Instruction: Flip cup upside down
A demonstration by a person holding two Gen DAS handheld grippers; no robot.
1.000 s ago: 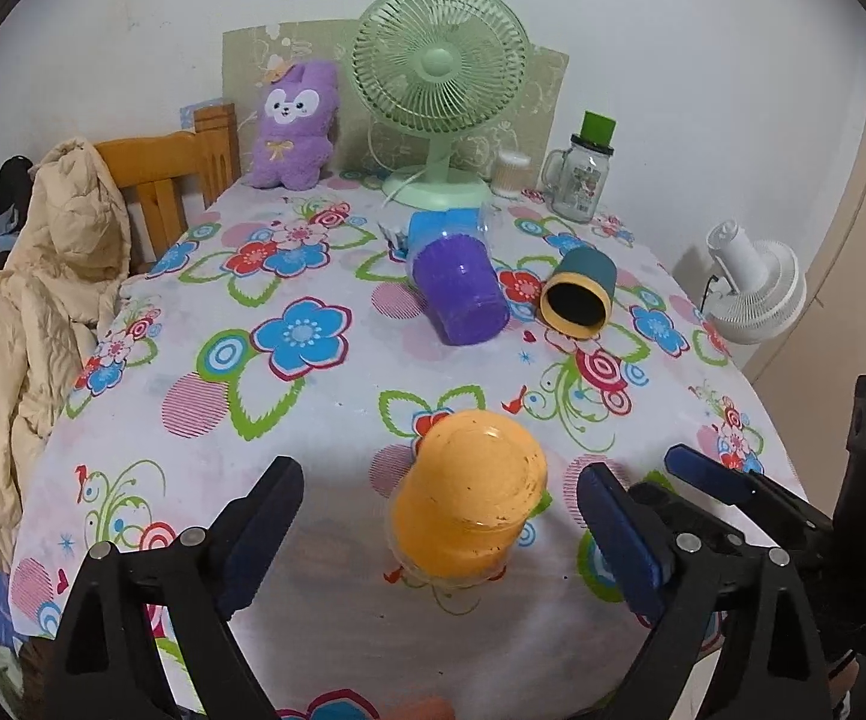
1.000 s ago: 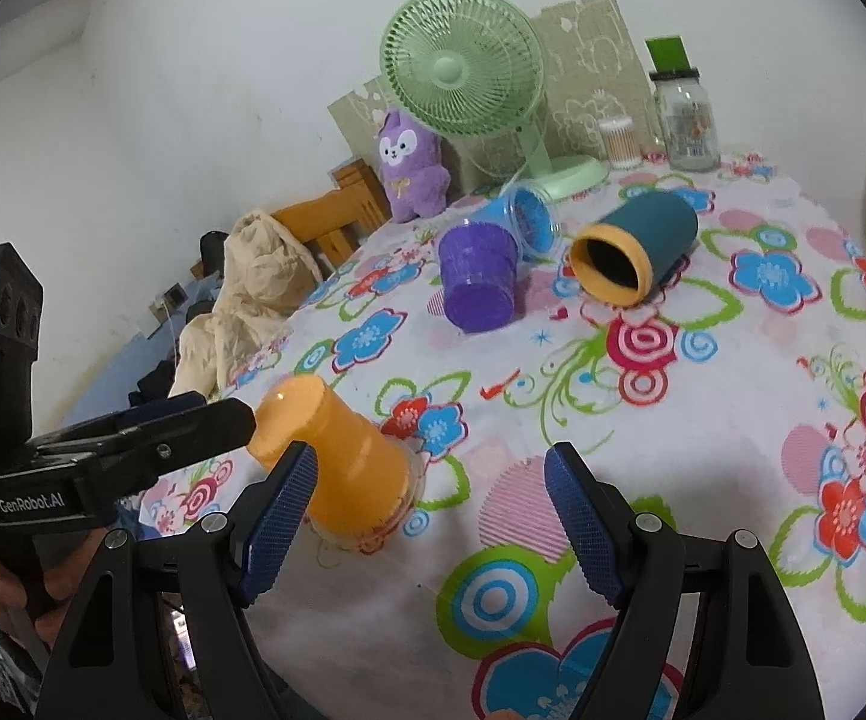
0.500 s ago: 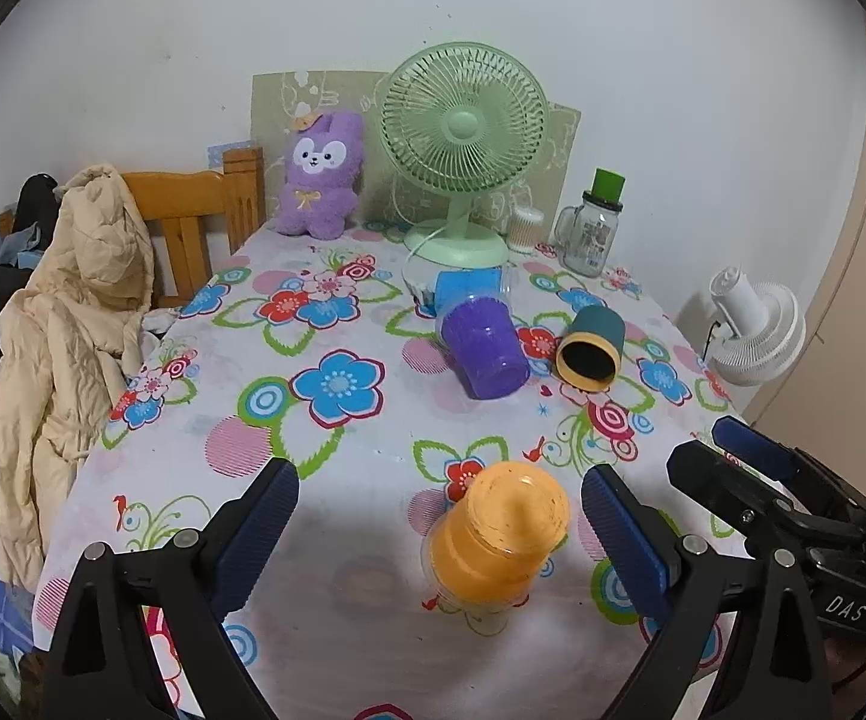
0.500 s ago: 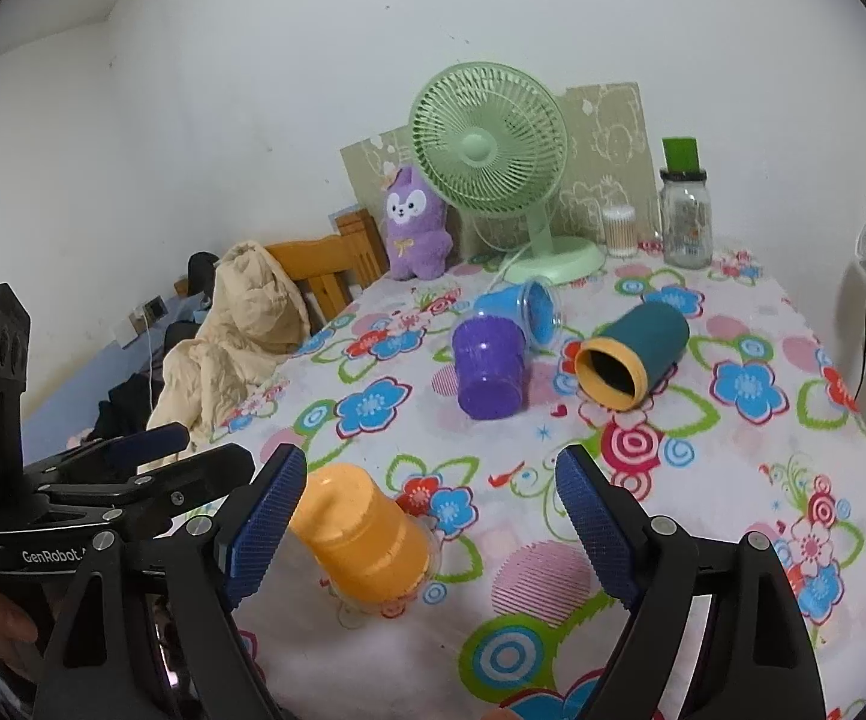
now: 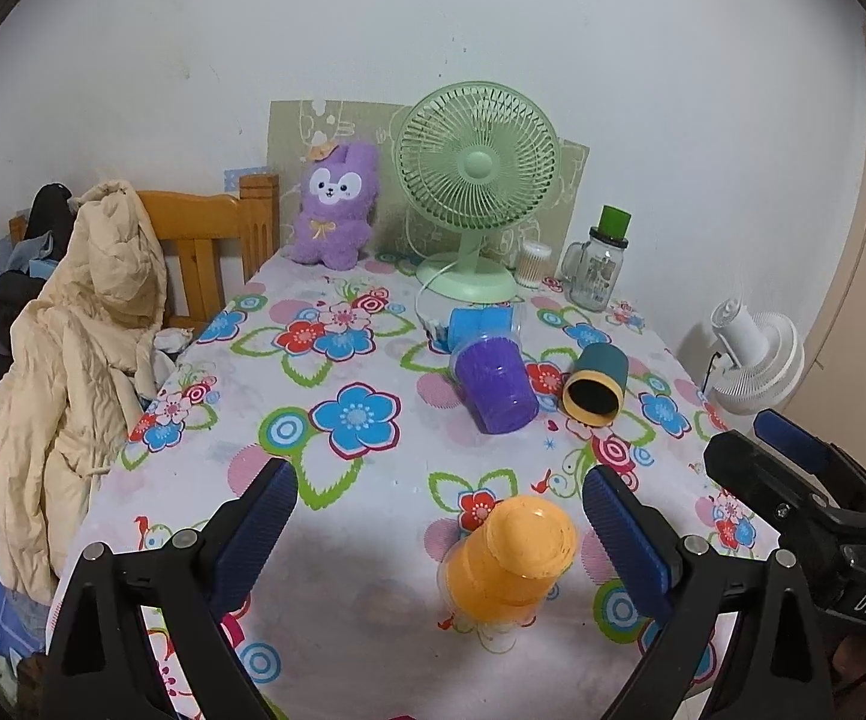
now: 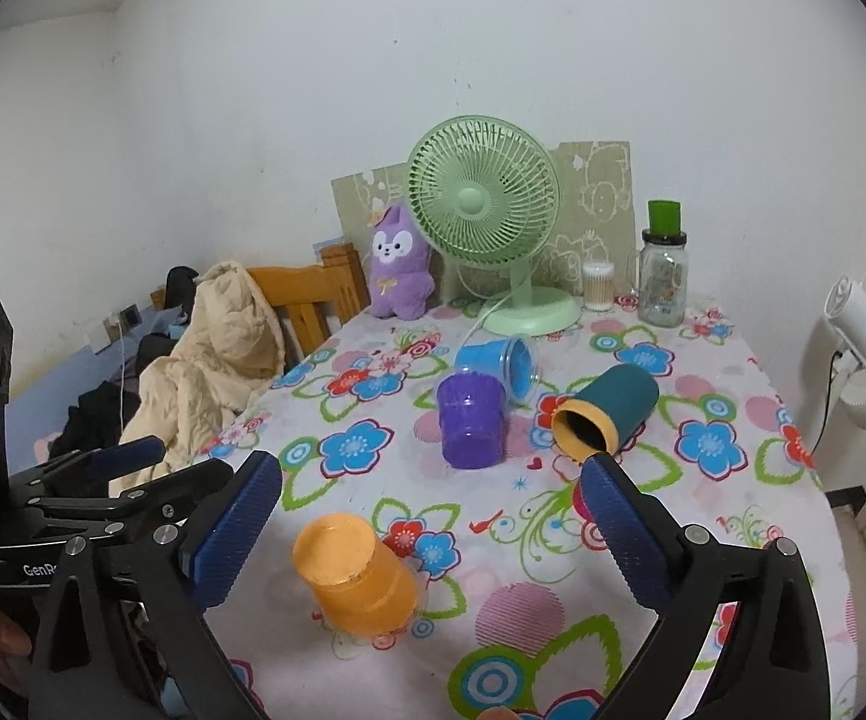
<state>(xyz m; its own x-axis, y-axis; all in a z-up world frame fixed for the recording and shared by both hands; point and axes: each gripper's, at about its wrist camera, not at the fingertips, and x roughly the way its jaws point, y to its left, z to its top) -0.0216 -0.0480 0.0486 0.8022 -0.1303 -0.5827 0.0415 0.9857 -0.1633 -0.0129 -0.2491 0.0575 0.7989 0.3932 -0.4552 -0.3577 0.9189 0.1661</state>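
Both hand-held grippers, backed off the orange cup [image 5: 514, 558], gape wide; right view shows its flank.

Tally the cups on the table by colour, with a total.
Orange cup: 1
Purple cup: 1
Blue cup: 1
Teal cup: 1
Total: 4 cups

two wrist views, facing floral table [image 5: 205, 438]

Blue cup [image 5: 481, 327] partly behind purple cup [image 5: 496, 387], chair [image 5: 205, 252] mostly under beige jacket [image 5: 73, 360], jar label [image 6: 664, 285] unreadable
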